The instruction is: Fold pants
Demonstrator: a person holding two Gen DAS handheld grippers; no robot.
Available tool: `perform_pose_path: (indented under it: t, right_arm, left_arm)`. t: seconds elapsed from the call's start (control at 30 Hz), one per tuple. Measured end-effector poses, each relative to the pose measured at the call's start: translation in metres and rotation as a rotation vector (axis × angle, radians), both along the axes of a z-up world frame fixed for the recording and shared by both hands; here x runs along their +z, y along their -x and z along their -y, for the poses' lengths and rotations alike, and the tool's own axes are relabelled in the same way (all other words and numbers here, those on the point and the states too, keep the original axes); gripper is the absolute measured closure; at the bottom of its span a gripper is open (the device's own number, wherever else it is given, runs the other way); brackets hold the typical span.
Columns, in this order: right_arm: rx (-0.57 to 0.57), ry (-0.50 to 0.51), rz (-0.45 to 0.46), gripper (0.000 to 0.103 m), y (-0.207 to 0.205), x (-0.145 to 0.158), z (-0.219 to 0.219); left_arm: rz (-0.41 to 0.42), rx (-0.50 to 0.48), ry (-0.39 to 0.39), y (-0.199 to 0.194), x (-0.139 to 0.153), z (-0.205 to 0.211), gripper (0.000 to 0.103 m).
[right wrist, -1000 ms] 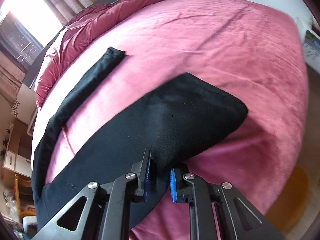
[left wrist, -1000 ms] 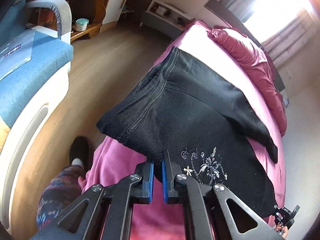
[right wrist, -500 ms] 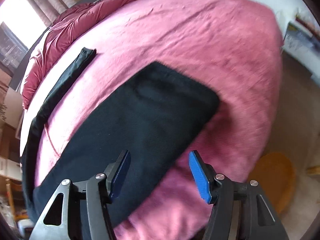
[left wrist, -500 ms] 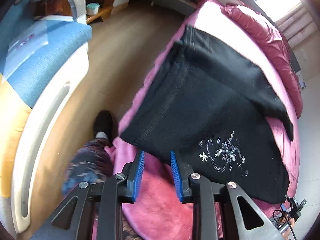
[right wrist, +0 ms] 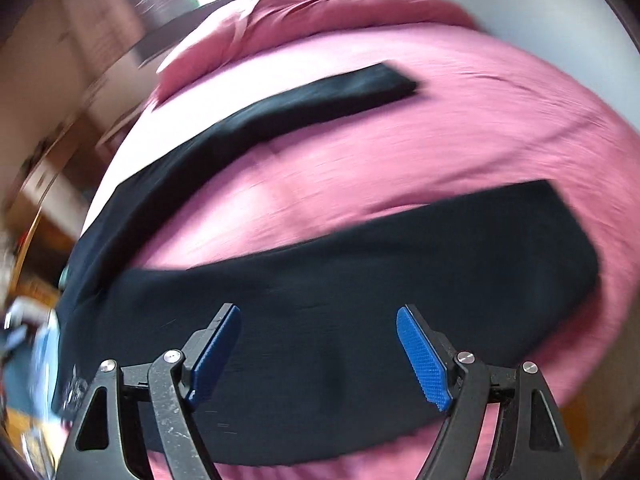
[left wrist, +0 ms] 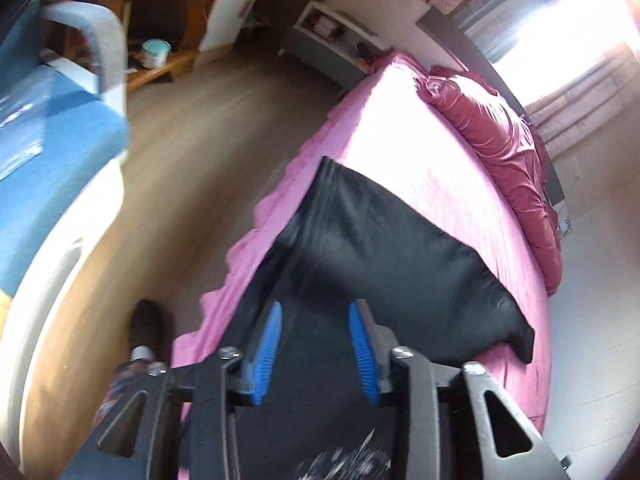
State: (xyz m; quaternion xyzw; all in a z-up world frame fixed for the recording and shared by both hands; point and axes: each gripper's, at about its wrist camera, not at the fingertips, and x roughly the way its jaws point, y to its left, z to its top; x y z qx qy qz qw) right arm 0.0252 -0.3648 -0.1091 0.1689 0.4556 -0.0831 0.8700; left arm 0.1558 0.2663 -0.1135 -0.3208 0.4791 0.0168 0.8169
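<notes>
Flat black pants (right wrist: 360,320), pink bedspread (right wrist: 400,160)

The black pants (right wrist: 360,292) lie spread flat on the pink bed, just ahead of and beneath the right gripper's fingers. One leg runs broad across right in front of that gripper, its hem off to the right. The other leg reaches farther ahead, narrow, well apart from the first. Under the left gripper, the pants (left wrist: 384,248) show pale embroidery, blurred.
</notes>
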Motion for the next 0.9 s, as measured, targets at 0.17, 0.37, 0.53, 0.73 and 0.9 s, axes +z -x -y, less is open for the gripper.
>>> perform_pose_path:
  t: [0.17,0.37,0.53,0.73,0.9]
  right_arm:
    - [0.132,-0.017,-0.012,0.022,-0.031,-0.018,-0.057]
    - [0.201,0.037,-0.025,0.022,-0.065,-0.033,-0.086]
    - [0.249,0.109,-0.038,0.022,-0.075,-0.043,-0.099]
    - [0.281,0.164,-0.084,0.021,-0.077,-0.069,-0.111]
    - [0.305,0.159,-0.107,0.0,-0.08,-0.081,-0.121]
  left_arm:
    - [-0.037,0.045,0.089,-0.067,-0.019,-0.007,0.039]
    - [-0.09,0.1,0.142,-0.136,-0.05,-0.017,0.04]
    - [-0.127,0.12,0.132,-0.179,-0.075,-0.019,0.04]
    - [-0.16,0.133,0.134,-0.21,-0.098,-0.017,0.04]
    - [-0.191,0.099,0.117,-0.224,-0.11,-0.011,0.06]
